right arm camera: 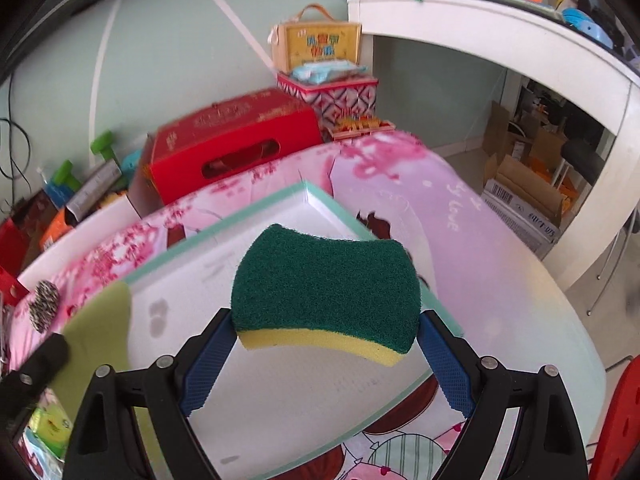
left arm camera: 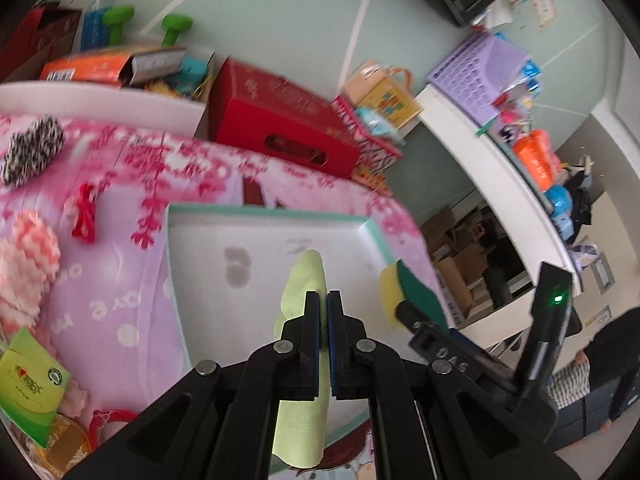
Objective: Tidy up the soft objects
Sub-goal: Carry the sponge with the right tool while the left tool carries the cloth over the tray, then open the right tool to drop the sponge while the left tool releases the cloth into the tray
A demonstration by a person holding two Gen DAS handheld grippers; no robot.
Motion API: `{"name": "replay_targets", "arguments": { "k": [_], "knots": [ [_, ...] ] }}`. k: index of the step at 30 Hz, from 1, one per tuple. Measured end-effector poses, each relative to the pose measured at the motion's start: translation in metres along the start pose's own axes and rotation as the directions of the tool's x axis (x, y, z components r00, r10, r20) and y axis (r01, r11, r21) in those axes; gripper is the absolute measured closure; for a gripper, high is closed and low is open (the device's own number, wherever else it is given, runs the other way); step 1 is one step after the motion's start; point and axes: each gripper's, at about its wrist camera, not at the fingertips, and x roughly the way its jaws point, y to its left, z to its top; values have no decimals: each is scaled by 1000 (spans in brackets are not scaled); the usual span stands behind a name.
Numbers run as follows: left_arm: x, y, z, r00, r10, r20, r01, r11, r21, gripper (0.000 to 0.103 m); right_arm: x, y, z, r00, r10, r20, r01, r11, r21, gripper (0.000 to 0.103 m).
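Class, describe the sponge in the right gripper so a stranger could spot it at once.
Find the white tray with the teal rim on the pink cloth. Above it, the right gripper clamps a sponge by its sides. Its dark green scouring top over a yellow base sets it apart from the plain pale green cloth beside it.

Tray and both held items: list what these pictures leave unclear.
- Tray: near edge hidden by both grippers, both views.
- Light green cloth: lower end cut off, left wrist view.
- Sponge: underside unseen, right wrist view.
- Tray's grey marks: blurred, unreadable.
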Motion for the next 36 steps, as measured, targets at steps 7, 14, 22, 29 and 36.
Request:
{"name": "replay_targets", "arguments": {
  "k": [7, 14, 22, 29, 36],
  "knots": [
    [22, 12, -11, 992, 110, -63, -110, 994, 12, 100, 26, 3, -8, 998, -5, -64, 4, 1000, -10, 11],
    [39, 19, -18, 977, 175, -123, -172, 985, 29, 100, 40, 12, -14, 993, -24, -114, 20, 999, -40, 10],
    [41, 22, -19, 968, 208, -138, -206, 978, 31, 99, 39, 17, -13, 991, -40, -126, 33, 998, -62, 9],
    [40, 27, -18, 965, 223, -141, -223, 975, 15, 89, 48, 28, -18, 986, -61, -157, 44, 993, -108, 9],
    [40, 25, -18, 960, 244, -135, -243, 970, 26, 78, 52, 33, -20, 984, -55, -169, 35, 992, -118, 9]
  ]
}}
